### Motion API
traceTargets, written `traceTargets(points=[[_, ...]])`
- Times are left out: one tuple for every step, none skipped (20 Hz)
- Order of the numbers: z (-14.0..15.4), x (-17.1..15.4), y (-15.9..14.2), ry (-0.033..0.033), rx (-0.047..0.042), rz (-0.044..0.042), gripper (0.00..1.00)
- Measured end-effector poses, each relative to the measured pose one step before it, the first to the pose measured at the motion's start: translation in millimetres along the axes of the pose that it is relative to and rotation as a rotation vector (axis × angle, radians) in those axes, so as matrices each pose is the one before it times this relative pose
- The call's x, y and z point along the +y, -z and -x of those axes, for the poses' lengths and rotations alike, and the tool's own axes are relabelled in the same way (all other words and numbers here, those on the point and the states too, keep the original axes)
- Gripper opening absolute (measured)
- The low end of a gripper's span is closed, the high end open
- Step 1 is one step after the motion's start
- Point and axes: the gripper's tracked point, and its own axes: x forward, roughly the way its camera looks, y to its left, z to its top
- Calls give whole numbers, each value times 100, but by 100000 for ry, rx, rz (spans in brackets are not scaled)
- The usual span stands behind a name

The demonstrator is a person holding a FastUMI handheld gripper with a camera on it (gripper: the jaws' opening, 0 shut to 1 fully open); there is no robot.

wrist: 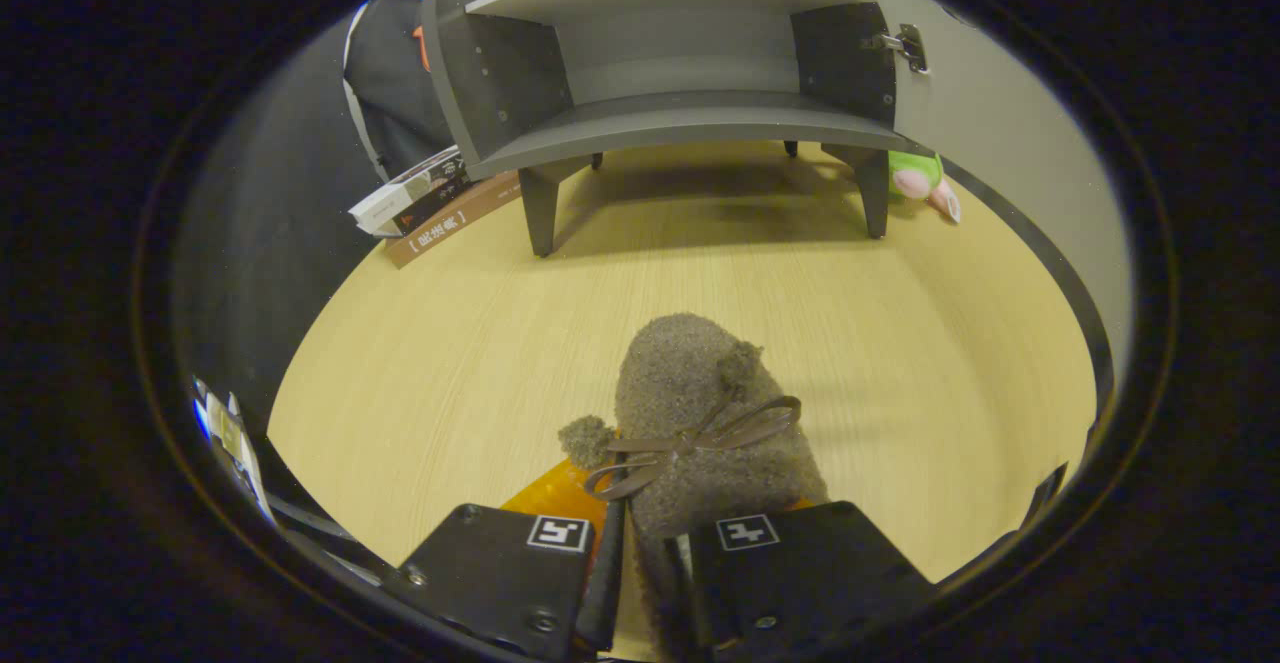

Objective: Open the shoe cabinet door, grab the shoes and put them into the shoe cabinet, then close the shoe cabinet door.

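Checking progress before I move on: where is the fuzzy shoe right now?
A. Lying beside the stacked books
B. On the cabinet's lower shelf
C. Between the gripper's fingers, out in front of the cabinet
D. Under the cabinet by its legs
C: the fuzzy shoe sits between the fingers of the gripper, which appear closed on its rear part, above the wooden floor; the open cabinet stands beyond them with its lower shelf bare.

Gripper (pixel 640 583) clamped on fuzzy slipper (pixel 700 423), open shoe cabinet (pixel 680 63) beyond, wooden table (pixel 900 343)
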Motion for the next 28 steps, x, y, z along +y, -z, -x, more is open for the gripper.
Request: traceTargets(points=[[-138, 272, 182, -2419, 1414, 739, 25], [270, 80, 195, -604, 681, -143, 18], [485, 284, -9, -2187, 311, -2095, 11], [552, 293, -133, -1491, -216, -1864, 10], [732, -5, -364, -330, -581, -425, 9], [790, -129, -519, 91, -1629, 244, 9], [967, -231, -658, 699, -1799, 446, 9], [1378, 35, -697, 100, -1576, 294, 9], [945, 71, -408, 490, -1494, -205, 8], [1053, -33, -674, 949, -1965, 519, 8], [1313, 21, -709, 797, -2144, 1140, 9], [1438, 255, -1072, 76, -3023, 1022, 9], [1007, 447, -715, -468, -2348, 596, 9], [1205, 299, -1085, -184, -2604, -114, 8], [1364, 326, -1495, -155, -3467, -743, 8], [1181, 328, -1489, 78, -3587, -753, 8], [1125, 245, -1349, 125, -3632, -153, 8], [888, 250, -1647, 470, -3043, 504, 8], [756, 222, -1940, 723, -3916, 917, 8], [957, 115, -1567, 446, -3440, 747, 8], [769, 348, -1754, 414, -3240, 500, 8], [525, 214, -1605, 135, -2598, 449, 8], [389, 371, -1781, 78, -2967, 387, 8], [384, 219, -1725, 118, -2718, 91, 8], [131, 185, -1565, 270, -2368, 503, 8], [64, 62, -1526, 405, -2204, 519, 9], [-81, 91, -1536, 246, -2041, 732, 9], [-173, 214, -1505, 139, -1883, 566, 9]])
